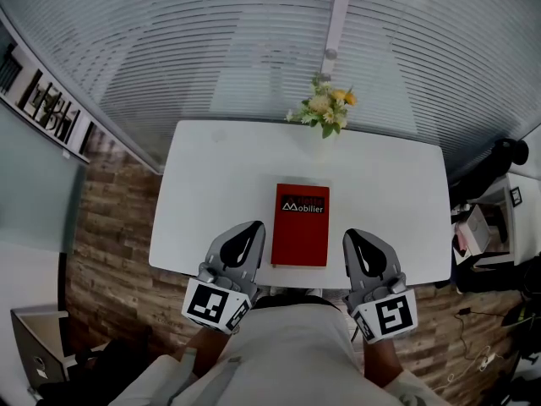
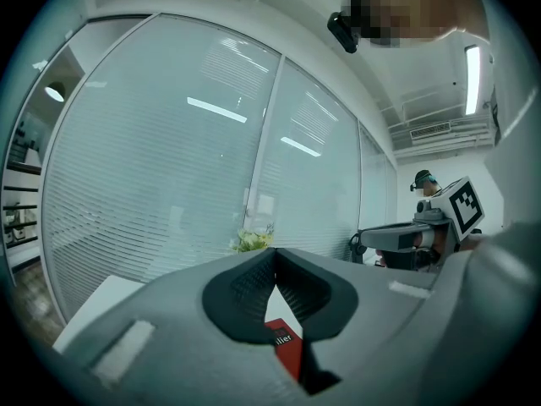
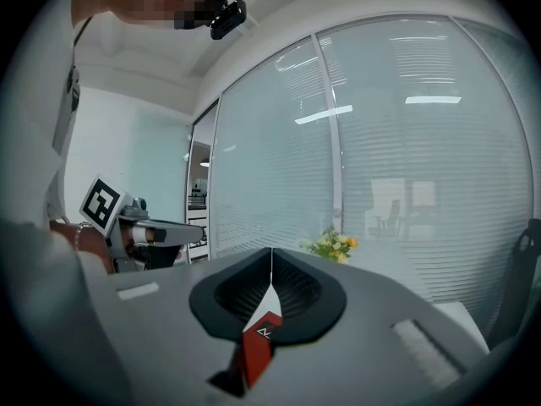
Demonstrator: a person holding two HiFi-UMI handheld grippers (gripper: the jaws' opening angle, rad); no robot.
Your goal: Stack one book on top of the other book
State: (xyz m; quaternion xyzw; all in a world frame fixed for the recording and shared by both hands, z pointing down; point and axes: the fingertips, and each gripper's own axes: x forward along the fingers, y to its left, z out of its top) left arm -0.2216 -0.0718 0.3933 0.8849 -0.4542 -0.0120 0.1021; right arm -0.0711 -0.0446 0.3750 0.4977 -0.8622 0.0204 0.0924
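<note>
Single red book [image 1: 301,225] outline on counter [image 1: 211,184], 12 o'clock from me. Stack likely done; cannot tell whether another lies beneath. My left tool [image 1: 243,237] at 9 and right tool [image 1: 362,245] at 3 of it, both pressed together, empty.

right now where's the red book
In the head view the red book lies flat on the white table by its near edge, between the left gripper and the right gripper, with the flowers beyond it.

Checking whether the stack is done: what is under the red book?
The red book shows only its top cover, with the white table bare around it. Anything beneath it, a second book included, is covered by it and cannot be seen.
</note>
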